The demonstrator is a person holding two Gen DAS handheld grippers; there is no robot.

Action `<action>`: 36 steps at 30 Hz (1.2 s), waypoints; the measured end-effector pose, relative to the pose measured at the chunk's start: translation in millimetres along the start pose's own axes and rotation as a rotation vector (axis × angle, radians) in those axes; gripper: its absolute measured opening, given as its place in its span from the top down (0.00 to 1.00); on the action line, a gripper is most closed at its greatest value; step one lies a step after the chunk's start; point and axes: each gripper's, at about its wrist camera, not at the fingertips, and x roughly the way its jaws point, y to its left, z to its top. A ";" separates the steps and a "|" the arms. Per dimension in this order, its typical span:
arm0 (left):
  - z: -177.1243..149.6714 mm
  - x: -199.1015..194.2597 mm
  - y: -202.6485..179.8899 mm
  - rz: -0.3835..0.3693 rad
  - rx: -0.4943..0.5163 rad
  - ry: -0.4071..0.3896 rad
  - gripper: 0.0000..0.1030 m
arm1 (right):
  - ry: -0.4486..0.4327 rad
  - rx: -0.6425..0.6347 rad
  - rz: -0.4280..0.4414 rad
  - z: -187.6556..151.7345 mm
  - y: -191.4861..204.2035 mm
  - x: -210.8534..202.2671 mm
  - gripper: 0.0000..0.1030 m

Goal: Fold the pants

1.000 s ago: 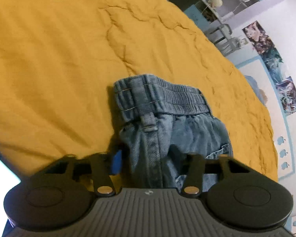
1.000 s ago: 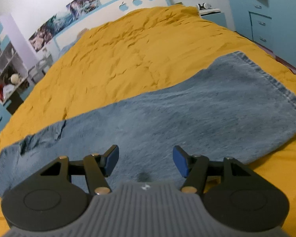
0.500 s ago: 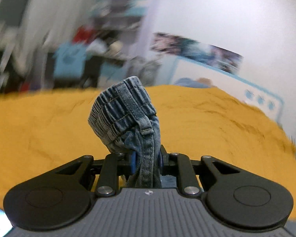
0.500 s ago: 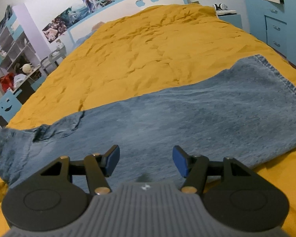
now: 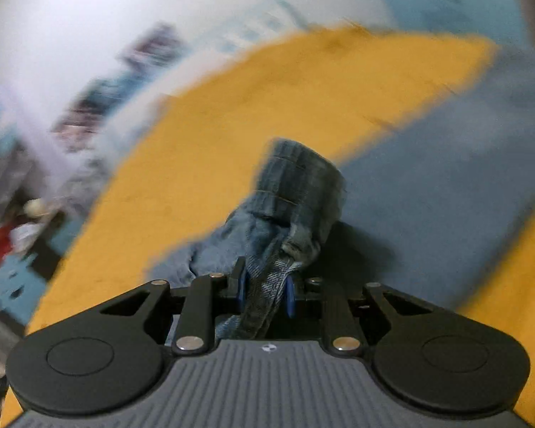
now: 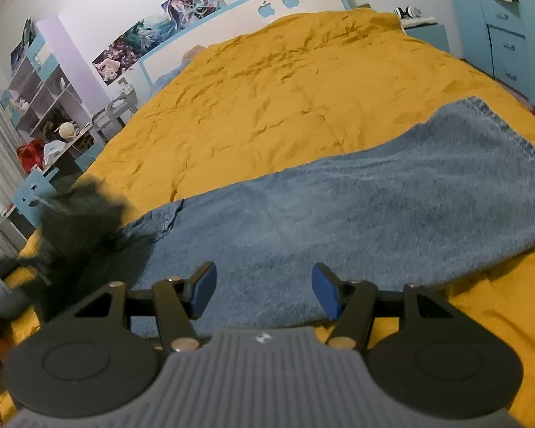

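L gripper [image 5: 266,294] w/ pants [image 5: 296,192] waistband

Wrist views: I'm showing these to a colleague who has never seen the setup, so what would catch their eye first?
First the mustard-yellow bedspread filling both views, with the blue denim pants stretched flat across its near side. Next, in the blurred left view, the left gripper shut on the bunched waistband, lifted above the leg. The right gripper hovers open over the denim, holding nothing.
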 end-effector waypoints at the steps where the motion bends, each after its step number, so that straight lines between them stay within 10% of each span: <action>1: -4.6 6.9 -9.1 -0.032 0.026 0.040 0.78 | 0.004 0.007 0.004 -1.6 -0.9 -0.2 0.44; 7: -10.7 20.6 10.7 -0.168 -0.044 0.101 0.71 | 0.038 0.020 0.031 -11.7 -1.2 2.9 0.44; 12: -12.0 19.4 37.8 -0.386 -0.197 0.121 0.37 | 0.063 0.025 0.055 -19.1 5.5 11.0 0.44; 21: -20.1 9.1 87.3 -0.620 -0.594 0.089 0.37 | 0.109 0.008 0.108 -21.2 26.0 19.1 0.44; 26: -22.4 -5.5 121.2 -0.548 -0.688 0.006 0.42 | 0.131 0.051 0.169 -16.7 41.1 30.1 0.33; 36: -55.9 32.2 154.9 -0.381 -0.802 0.097 0.61 | 0.293 0.163 0.352 -1.2 89.3 118.1 0.31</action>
